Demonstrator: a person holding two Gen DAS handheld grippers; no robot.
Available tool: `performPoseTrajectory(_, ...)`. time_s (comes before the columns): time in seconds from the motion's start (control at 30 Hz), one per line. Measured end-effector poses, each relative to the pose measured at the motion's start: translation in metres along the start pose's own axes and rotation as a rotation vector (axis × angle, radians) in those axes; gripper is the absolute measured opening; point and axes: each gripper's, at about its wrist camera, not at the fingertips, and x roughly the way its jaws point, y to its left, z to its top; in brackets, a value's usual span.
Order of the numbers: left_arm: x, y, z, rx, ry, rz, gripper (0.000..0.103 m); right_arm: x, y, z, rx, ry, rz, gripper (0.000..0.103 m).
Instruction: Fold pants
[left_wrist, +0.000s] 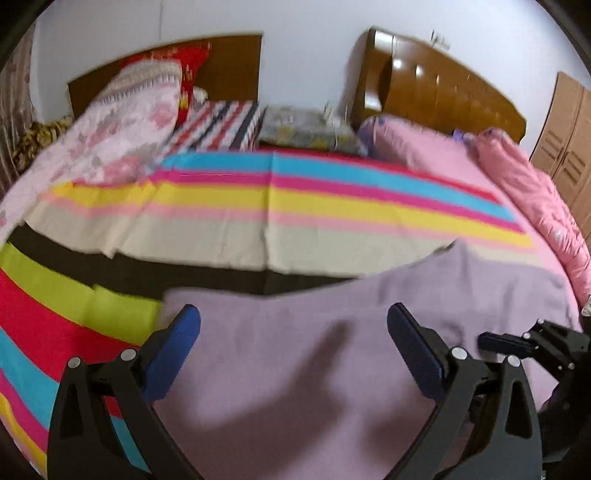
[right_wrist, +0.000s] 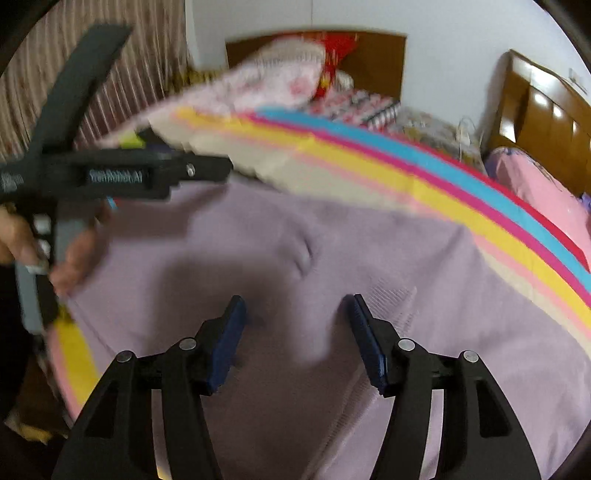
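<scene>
The pants (left_wrist: 325, 354) are lilac and lie spread flat on the striped sheet (left_wrist: 258, 199) of the bed, filling the near part of both views. The left wrist view alone shows the wardrobe (left_wrist: 569, 155) at the right edge, the pink quilt (left_wrist: 535, 206) along the far right side of the bed, and a lime and red part of the sheet to the left of the pants. It also shows the right hand-held gripper (left_wrist: 491, 341) at its lower right edge, low over the pants; its fingers are too little in view there to read. The right wrist view alone shows the curtain (right_wrist: 122, 85) at upper left, a short crease (right_wrist: 304, 254) in the cloth near the middle of the pants, and a ribbed patch (right_wrist: 391, 295) just beyond the right finger. It shows the left hand-held gripper (right_wrist: 207, 170) from the side, with the person's hand (right_wrist: 22, 240) on its grey handle; the tips lie above the far left edge of the pants, and contact cannot be judged because of blur. In its own view, the left hand-held gripper (left_wrist: 293, 321) has its blue pads (left_wrist: 173, 354) spread wide with only cloth seen between them, and it grips nothing. The right hand-held gripper (right_wrist: 297, 306) is likewise spread, its pads (right_wrist: 369, 343) apart above the pants, pinching nothing. Both headboards (left_wrist: 436, 85) and the pillows (left_wrist: 133, 110) appear in both views.
</scene>
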Motion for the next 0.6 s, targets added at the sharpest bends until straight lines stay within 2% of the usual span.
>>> performPoseTrajectory(0.1,0.016,0.004,-0.017,0.023,0.004,0.033,0.101,-0.002,-0.008,-0.011,0.020,-0.045,0.045,0.061)
performPoseTrajectory(0.23,0.022,0.001,-0.017,0.041,0.011,0.067,0.101,0.000,-0.008,-0.011,0.035,-0.069,0.054,0.066)
performPoseTrajectory(0.3,0.023,0.004,-0.016,0.034,0.011,0.063,0.101,-0.003,-0.006,-0.010,0.031,-0.060,0.045,0.067)
performPoseTrajectory(0.37,0.023,0.004,-0.016,0.039,0.010,0.069,0.101,-0.012,-0.003,-0.006,0.064,-0.040,0.001,0.069)
performPoseTrajectory(0.47,0.022,0.000,-0.017,0.038,0.010,0.070,0.101,-0.032,-0.001,-0.008,0.059,-0.074,0.011,0.072)
performPoseTrajectory(0.6,0.022,0.000,-0.016,0.044,0.012,0.077,0.102,-0.025,0.006,-0.029,0.018,-0.014,-0.022,0.078)
